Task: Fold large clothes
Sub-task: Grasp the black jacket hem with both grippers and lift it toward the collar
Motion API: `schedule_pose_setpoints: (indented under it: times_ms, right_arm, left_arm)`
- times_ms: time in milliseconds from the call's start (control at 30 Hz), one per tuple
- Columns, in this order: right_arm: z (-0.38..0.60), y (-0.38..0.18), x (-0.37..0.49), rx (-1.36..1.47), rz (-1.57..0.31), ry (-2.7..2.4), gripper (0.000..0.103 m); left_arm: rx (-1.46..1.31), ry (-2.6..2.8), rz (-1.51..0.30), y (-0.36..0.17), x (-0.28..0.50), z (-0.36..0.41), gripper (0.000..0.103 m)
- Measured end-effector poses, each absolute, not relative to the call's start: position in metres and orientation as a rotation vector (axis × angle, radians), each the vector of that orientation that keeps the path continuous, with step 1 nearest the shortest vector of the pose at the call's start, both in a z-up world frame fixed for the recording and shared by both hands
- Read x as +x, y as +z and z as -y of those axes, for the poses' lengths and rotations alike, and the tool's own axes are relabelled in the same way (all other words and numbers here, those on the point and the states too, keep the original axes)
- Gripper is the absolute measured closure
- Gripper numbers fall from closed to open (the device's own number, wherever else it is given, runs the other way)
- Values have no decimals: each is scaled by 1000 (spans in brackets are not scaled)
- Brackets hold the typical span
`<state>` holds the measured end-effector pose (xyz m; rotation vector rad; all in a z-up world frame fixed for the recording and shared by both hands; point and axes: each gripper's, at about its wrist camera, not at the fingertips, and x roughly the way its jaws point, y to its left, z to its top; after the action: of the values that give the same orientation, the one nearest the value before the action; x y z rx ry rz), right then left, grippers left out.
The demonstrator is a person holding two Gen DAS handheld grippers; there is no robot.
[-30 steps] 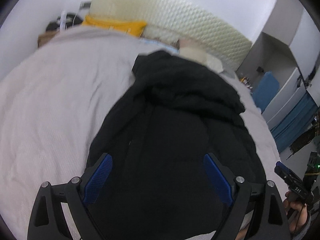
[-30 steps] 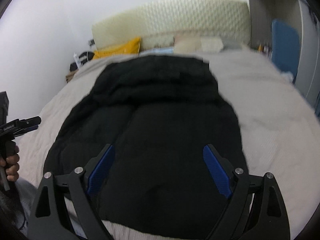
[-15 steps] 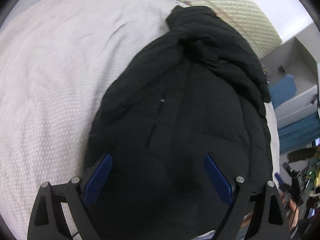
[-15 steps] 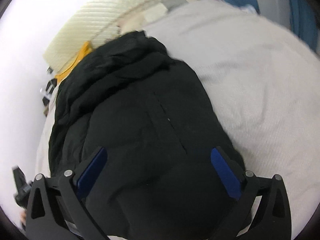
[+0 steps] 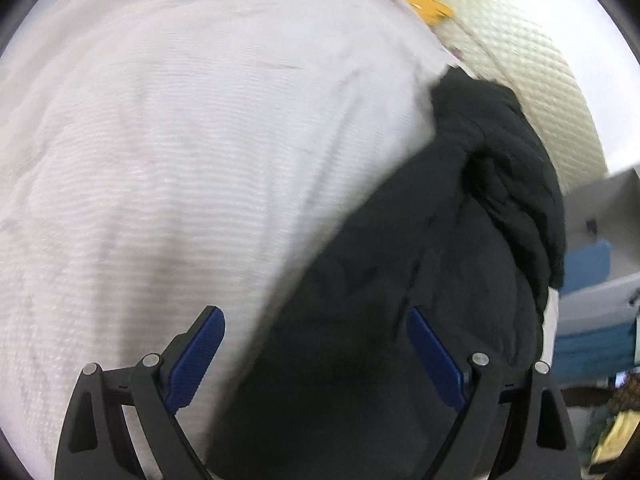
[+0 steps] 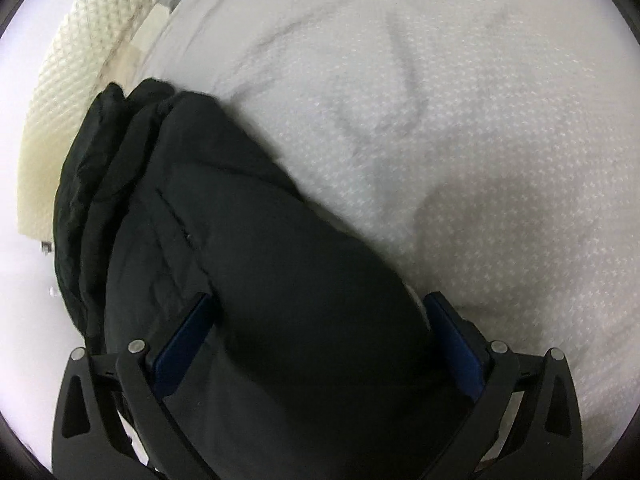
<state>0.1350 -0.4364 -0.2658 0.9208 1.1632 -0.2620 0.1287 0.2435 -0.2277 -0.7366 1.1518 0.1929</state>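
Observation:
A black padded jacket lies flat on a bed covered by a white textured blanket, its hood end bunched toward the headboard. My left gripper is open, low over the jacket's near left edge, one finger over blanket, the other over jacket. In the right wrist view the jacket fills the lower left. My right gripper is open with the jacket's near right corner bulging between its blue pads; the jaws have not closed on it.
A cream quilted headboard stands at the bed's far end and also shows in the right wrist view. A yellow pillow lies by it. Blue furniture and shelves stand at the right. Blanket spreads right of the jacket.
Both grippers have dropped and moved apart toward the jacket's near corners: left one leftward over the blanket edge, right one rightward. Jacket cloth now sits between the right gripper's fingers.

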Motion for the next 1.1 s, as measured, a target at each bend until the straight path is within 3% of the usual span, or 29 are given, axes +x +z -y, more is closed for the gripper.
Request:
schedule_pose_setpoints:
  times_ms: [367, 800, 1100]
  right_arm:
    - [421, -249, 126, 1059, -1058, 39, 0]
    - [400, -207, 132, 1066, -861, 392, 0]
    - [403, -247, 134, 931, -1124, 68, 7]
  left_arm:
    - [-949, -33, -1284, -270, 141, -237, 11]
    - [-890, -366, -1092, -212, 138, -200, 14]
    - [-881, -178, -1247, -251, 140, -208, 33]
